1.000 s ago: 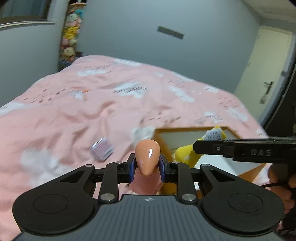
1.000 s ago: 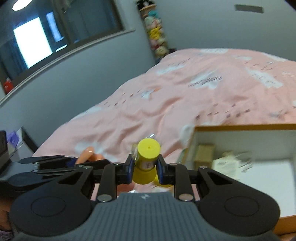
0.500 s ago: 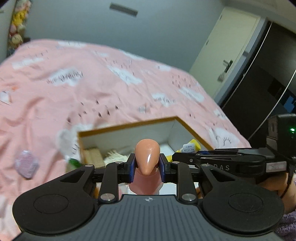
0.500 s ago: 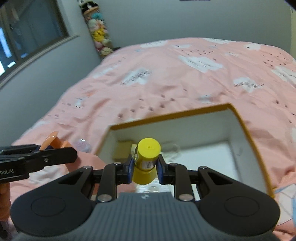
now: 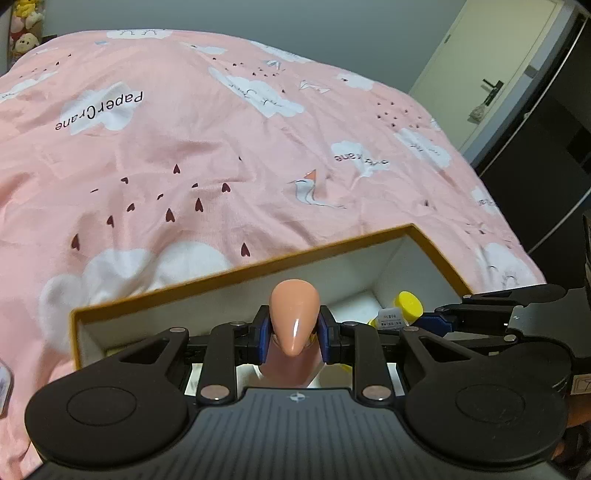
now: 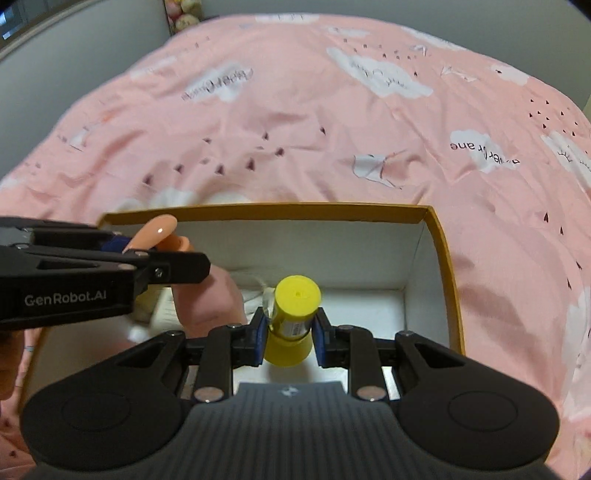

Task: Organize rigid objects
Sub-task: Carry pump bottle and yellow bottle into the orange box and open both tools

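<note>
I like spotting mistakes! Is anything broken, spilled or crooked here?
Nothing stands out. The box sits whole on the bed. The left gripper holds a peach toy and the right gripper a yellow bottle, both over the box.

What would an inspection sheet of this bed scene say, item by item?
Surface: pink bedspread with white clouds and dark hearts; it is rumpled.
Job's things: open box, orange rim, white inside, lies on the bedspread; peach bottle; yellow bottle.
Clutter: pale items on the box floor at its left end, too hidden to name; a small object at the left view's edge, cut off.
Grippers: left gripper jaws shut on the peach bottle; right gripper jaws shut on the yellow bottle; both over the box.
Cables: nothing seen.
Surroundings: grey wall, pale door, plush toys in the corner.
</note>
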The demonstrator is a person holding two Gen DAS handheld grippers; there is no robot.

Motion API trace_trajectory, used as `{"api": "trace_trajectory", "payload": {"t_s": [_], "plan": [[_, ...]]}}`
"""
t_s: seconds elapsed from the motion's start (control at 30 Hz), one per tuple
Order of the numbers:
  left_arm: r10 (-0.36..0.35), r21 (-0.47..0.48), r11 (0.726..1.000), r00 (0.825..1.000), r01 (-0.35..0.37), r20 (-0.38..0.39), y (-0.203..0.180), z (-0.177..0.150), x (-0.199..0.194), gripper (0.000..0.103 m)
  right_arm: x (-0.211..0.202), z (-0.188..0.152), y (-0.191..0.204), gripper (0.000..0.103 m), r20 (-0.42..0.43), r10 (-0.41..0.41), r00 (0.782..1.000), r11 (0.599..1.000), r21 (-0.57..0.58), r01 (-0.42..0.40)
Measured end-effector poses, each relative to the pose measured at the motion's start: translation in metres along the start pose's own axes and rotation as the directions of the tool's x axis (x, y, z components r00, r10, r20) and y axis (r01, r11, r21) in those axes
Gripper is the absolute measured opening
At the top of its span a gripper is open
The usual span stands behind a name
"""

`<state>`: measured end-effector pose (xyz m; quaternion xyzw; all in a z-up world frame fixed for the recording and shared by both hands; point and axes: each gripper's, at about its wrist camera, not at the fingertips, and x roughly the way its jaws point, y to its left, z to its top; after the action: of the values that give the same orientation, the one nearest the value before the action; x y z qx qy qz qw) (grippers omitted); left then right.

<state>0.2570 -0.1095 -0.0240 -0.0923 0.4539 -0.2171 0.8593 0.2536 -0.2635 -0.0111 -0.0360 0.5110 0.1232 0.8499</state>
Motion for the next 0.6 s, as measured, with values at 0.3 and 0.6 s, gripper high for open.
{"api": "trace_trajectory", "payload": {"t_s": [0.3,0.6], "plan": [[0.057,-0.042,0.997,0.997,-0.059,-0.053,0.006,0.002,0.032,0.028,0.038,0.014,-0.018,0.024,-0.05,-0.009,0.999,0.996,0.09,0.013],[0.063,-0.089,0.993,0.992,-0.073,-0.107,0.009,0.002,0.037,0.03,0.055,0.019,-0.014,0.024,-0.074,-0.029,0.997,0.996,0.079,0.035]]}}
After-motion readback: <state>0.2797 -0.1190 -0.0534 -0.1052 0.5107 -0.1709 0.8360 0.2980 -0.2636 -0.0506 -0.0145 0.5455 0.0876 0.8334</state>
